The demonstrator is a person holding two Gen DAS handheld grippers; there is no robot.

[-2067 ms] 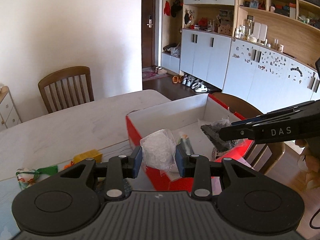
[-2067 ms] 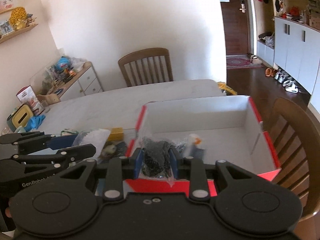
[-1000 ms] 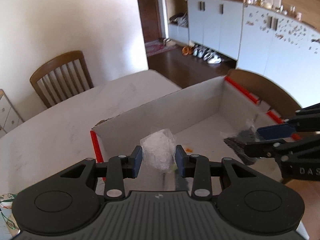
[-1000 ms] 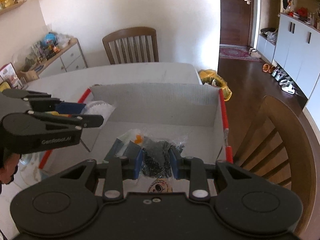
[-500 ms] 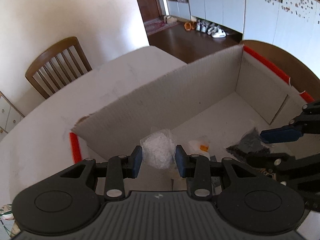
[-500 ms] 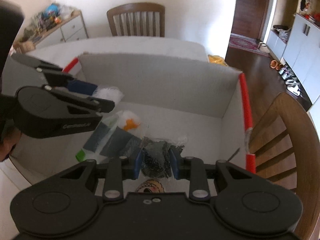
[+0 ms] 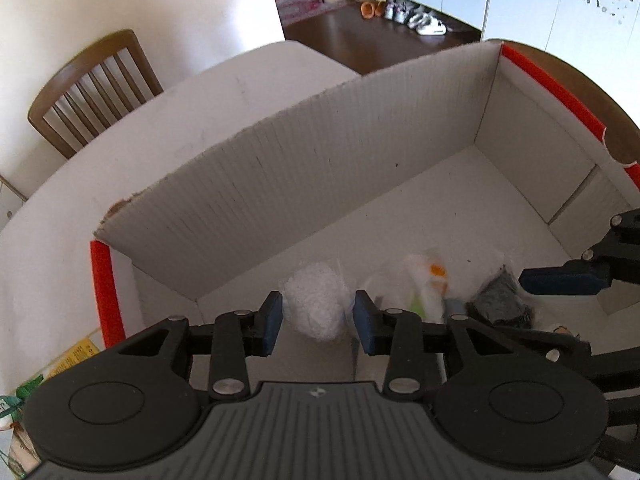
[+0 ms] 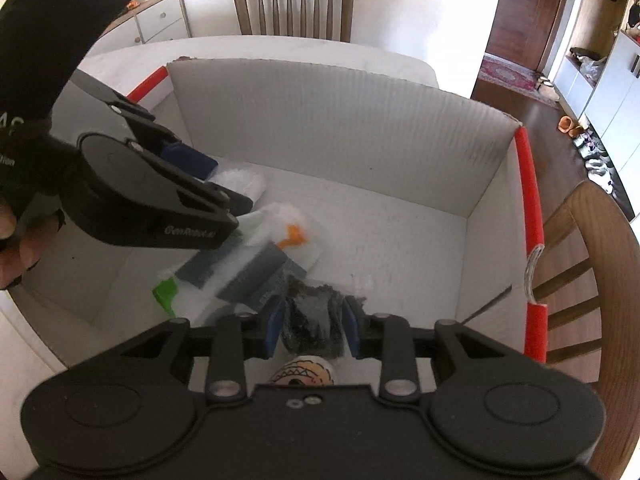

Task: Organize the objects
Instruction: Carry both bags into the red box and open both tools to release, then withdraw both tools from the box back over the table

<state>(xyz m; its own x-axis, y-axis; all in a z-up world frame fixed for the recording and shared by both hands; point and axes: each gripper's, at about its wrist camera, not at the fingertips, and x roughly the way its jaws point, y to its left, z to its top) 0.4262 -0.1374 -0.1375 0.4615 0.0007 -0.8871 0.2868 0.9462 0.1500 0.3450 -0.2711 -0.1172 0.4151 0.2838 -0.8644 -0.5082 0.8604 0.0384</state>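
Inside the cardboard box [image 7: 360, 168], my left gripper [image 7: 318, 322] is opening around the white bag [image 7: 316, 306]; my right gripper [image 8: 312, 326], also opening, flanks the dark bag [image 8: 314, 322] near the box floor.

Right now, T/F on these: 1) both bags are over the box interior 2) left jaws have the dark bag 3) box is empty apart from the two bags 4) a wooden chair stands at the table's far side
1) True. The white bag and the dark bag are both inside the box.
2) False. The left gripper has the white bag between its opening jaws; the right gripper has the dark one.
3) False. Clear packets already lie on its floor.
4) True. The chair stands there.
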